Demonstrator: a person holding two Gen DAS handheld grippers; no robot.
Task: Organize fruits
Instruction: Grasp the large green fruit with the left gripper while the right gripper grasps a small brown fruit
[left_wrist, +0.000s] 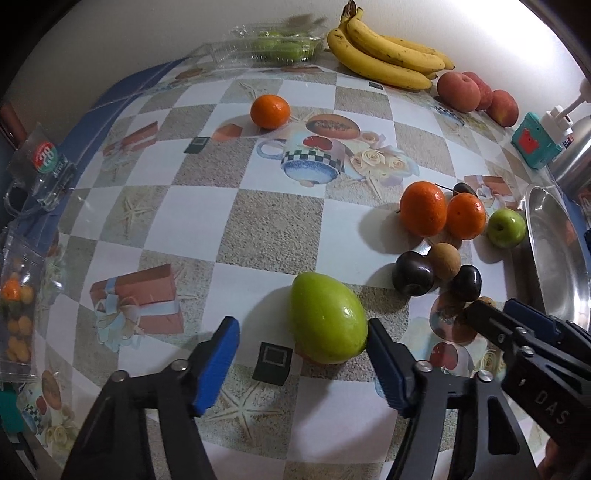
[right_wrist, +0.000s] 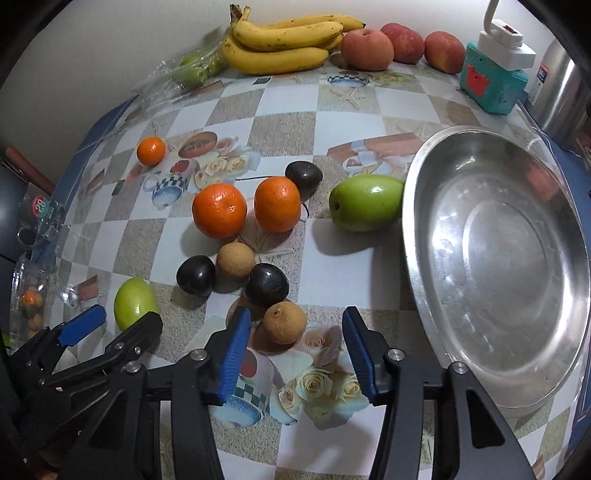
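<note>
With the left tool (left_wrist: 301, 356) half open around the green fruit (left_wrist: 327, 317) and the right tool (right_wrist: 295, 345) half open around a brown fruit (right_wrist: 284, 322), both gripping nothing near the counter's (left_wrist: 258, 236) front edge, either round fruit could roll away.

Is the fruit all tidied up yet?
Not yet. The metal bowl holds nothing. The left gripper has a green fruit between its fingers, and the right gripper is around a small brown fruit, neither lifted. The oranges, dark plums and the rest lie on the table.
</note>
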